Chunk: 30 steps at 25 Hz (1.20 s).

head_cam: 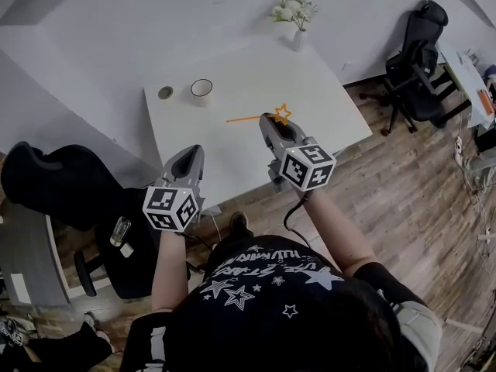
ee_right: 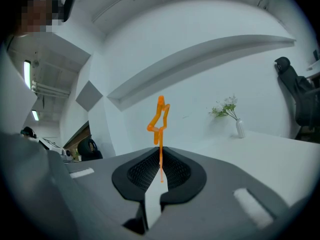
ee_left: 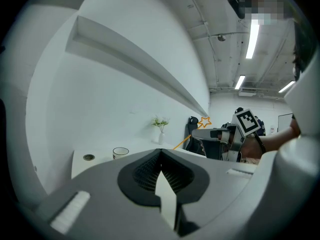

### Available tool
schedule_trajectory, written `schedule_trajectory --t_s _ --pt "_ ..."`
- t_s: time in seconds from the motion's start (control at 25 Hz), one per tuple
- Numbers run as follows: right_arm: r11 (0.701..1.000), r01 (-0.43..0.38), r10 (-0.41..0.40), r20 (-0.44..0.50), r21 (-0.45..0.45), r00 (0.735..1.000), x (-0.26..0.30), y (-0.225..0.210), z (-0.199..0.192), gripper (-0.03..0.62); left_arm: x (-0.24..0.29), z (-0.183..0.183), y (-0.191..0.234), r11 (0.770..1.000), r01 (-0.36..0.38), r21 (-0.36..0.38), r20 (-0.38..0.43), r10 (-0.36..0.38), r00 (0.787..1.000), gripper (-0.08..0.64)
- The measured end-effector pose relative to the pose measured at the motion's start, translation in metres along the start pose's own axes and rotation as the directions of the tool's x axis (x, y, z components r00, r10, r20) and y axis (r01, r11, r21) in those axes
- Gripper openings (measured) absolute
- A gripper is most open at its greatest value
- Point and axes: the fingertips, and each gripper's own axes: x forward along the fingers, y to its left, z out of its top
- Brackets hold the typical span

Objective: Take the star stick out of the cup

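The orange star stick point(head_cam: 256, 117) is out of the white cup point(head_cam: 201, 89) and hangs over the middle of the white table point(head_cam: 232, 153). My right gripper point(head_cam: 267, 118) is shut on its thin stem. In the right gripper view the star point(ee_right: 159, 116) stands just past the jaws of the right gripper point(ee_right: 160, 154). The cup stands at the back left of the table, well apart from the stick. My left gripper point(head_cam: 190, 152) hovers over the table's near edge, jaws shut with nothing between them. From the left gripper point(ee_left: 161, 160) view I see the cup point(ee_left: 120, 152), the star point(ee_left: 204, 121) and the right gripper point(ee_left: 202, 133).
A small round grey object point(head_cam: 165, 92) lies left of the cup. A white vase with flowers point(head_cam: 297, 23) stands at the table's far right corner. Black office chairs stand at the left point(head_cam: 54, 184) and far right point(head_cam: 415, 60). A wall borders the table's far side.
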Motion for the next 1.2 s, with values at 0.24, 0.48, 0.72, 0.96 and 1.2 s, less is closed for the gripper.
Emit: schedule_trajectory --t_s 0.24,0.48,0.72,0.96,1.2 --pt "1.0 -0.008 0.008 -0.01 0.008 1.0 -0.041 0.004 -0.009 0.032 -0.021 -0.007 -0.035 1.0 -0.01 0.013 0.002 0.01 1.0 0.003" --pt "1.0 -0.016 0.016 -0.027 0.013 0.999 -0.076 0.014 -0.025 0.031 -0.05 -0.022 -0.061 1.0 -0.021 0.008 -0.005 0.021 1.0 0.003" --pt "1.0 -0.023 0.024 -0.051 0.021 0.998 -0.116 0.026 -0.043 0.031 -0.08 -0.039 -0.089 1.0 -0.03 -0.001 -0.01 0.03 0.999 0.003" --pt "0.999 -0.021 0.024 -0.074 0.035 0.997 -0.158 0.038 -0.063 0.031 -0.113 -0.059 -0.118 0.999 -0.035 -0.008 -0.029 0.035 0.999 0.003" --pt "0.999 -0.026 0.029 -0.083 0.04 0.996 -0.195 0.046 -0.072 0.031 -0.139 -0.071 -0.147 0.999 -0.043 -0.012 -0.028 0.043 0.999 0.003"
